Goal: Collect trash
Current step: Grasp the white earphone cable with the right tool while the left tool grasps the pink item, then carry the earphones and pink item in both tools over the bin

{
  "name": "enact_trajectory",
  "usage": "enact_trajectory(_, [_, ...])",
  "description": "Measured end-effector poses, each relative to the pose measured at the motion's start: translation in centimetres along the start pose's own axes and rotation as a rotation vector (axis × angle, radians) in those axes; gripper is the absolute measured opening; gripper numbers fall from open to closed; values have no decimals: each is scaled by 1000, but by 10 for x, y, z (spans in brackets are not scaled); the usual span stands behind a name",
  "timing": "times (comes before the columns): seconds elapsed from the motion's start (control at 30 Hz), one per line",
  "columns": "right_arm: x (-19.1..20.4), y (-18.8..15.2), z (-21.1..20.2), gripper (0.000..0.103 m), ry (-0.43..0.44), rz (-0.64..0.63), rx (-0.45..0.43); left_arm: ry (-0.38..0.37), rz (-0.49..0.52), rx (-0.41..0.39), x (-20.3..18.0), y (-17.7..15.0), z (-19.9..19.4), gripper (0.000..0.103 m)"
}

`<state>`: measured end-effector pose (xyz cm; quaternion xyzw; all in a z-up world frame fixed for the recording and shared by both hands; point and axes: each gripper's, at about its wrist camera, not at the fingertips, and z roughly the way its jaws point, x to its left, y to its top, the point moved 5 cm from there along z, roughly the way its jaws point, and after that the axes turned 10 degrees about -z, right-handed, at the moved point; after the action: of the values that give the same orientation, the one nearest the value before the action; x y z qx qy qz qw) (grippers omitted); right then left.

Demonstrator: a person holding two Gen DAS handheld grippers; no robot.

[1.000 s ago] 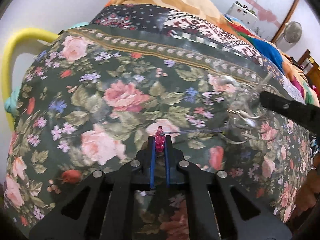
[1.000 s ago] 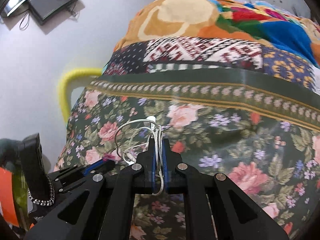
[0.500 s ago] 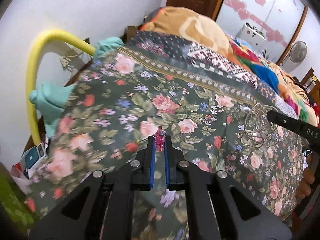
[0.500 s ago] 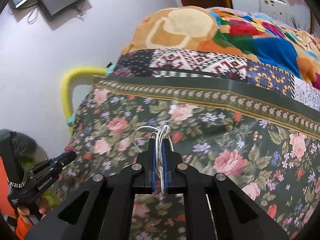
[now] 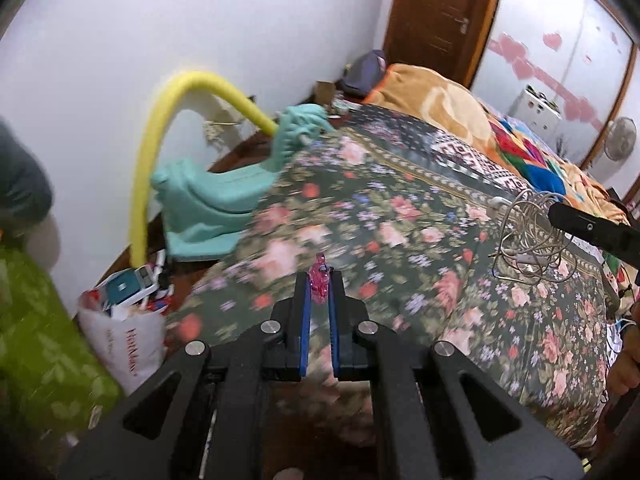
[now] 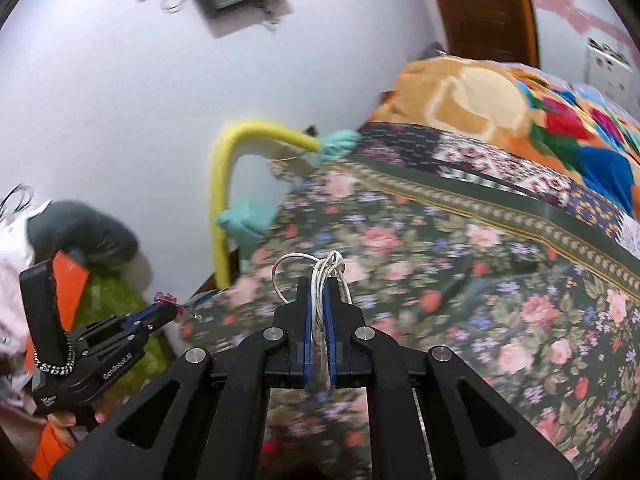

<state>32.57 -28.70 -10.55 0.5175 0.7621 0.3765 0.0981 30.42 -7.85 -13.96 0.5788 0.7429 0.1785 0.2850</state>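
trash: one small translucent pink plastic piece (image 5: 320, 282) pinched at the left gripper (image 5: 319, 280) tips | one tangled bundle of white cable (image 6: 326, 280) clamped in the right gripper (image 6: 319, 284) | both held above one dark green floral bedspread (image 5: 400, 216) | one white plastic bag (image 5: 128, 340) seen on the floor beside the bed

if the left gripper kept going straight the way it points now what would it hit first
Most likely the floral bedspread: the left gripper, shut on a small pink trinket, angles down at the bed. Depth is unclear in the fisheye view, but nothing else shows in that line.
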Motion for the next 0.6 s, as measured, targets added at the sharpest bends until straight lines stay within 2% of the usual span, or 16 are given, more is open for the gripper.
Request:
enact_trajectory(0.37, [128, -20, 7, 6, 173, -173, 47, 120, -122, -35, 106, -51, -76, 7])
enact_trajectory(0.6, [208, -44, 25, 6, 272, -293, 101, 195, -204, -24, 163, -96, -104, 7])
